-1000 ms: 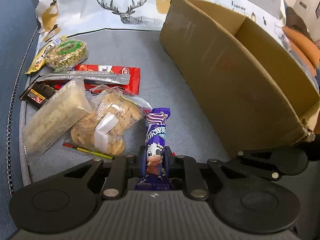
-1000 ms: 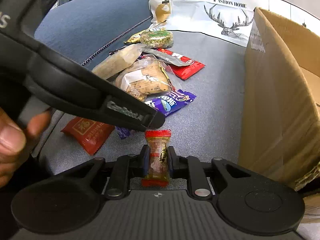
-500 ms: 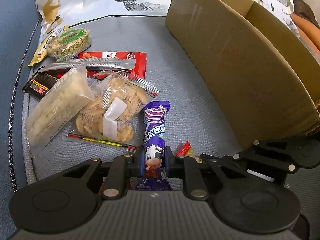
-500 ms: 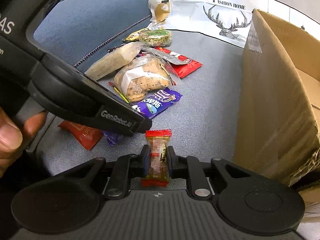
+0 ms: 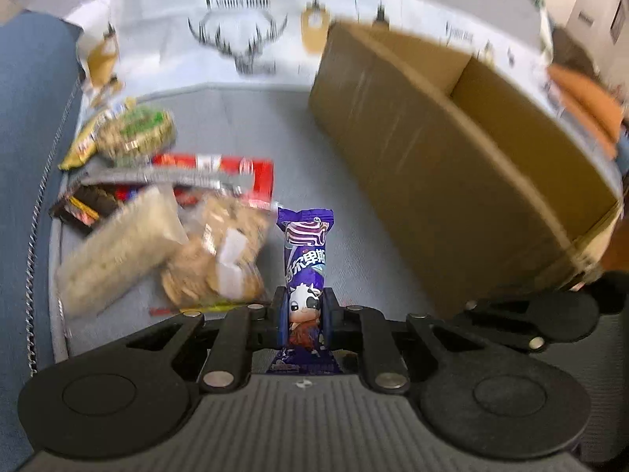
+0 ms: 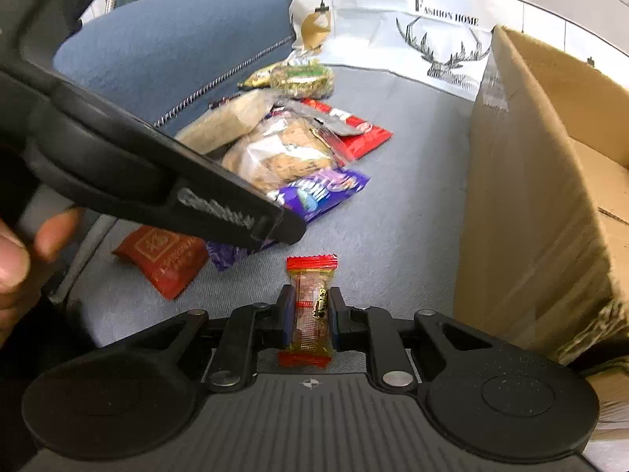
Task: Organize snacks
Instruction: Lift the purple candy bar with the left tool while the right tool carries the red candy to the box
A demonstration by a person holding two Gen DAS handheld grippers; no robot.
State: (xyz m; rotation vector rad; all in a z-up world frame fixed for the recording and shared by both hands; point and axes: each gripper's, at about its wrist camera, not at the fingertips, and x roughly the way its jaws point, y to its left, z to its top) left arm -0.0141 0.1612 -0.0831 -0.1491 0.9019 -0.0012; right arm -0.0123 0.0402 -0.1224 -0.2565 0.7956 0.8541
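We see the heap of wrapped snack packets [image 5: 165, 232] left of the open brown cardboard box [image 5: 452, 181]; both on the grey fabric seat [image 5: 275, 137].

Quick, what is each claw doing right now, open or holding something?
Left claw: closed on the purple cow snack bar.
Right claw: closed on the small red-ended candy.

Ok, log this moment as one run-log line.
left gripper: shut on purple cow-print snack bar | right gripper: shut on small red-ended clear candy packet | open brown cardboard box: not reached
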